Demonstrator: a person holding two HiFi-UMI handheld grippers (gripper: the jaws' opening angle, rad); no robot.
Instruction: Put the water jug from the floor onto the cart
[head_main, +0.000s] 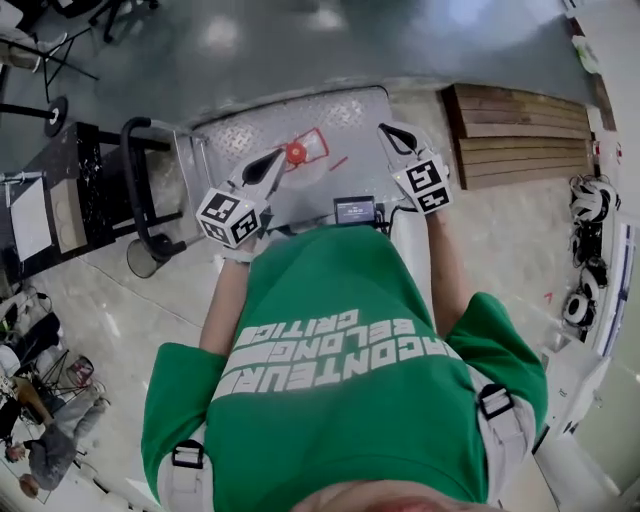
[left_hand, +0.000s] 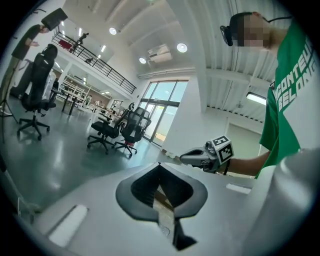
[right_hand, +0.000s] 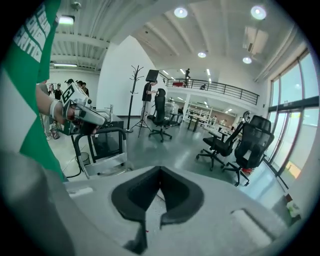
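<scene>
- Over the grey floor (head_main: 300, 40) we see the cart (head_main: 235, 125); the red-capped water jug (head_main: 297, 152) sits on its deck, contents unclear.
- Left gripper (head_main: 278, 155): 2 jaws together, empty, near the jug.
- Right gripper (head_main: 386, 130): jaws together, empty.

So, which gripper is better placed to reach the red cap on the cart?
Left, probably: the left gripper has its tips beside the red cap on the cart; the right gripper is farther off. Both shut.
</scene>
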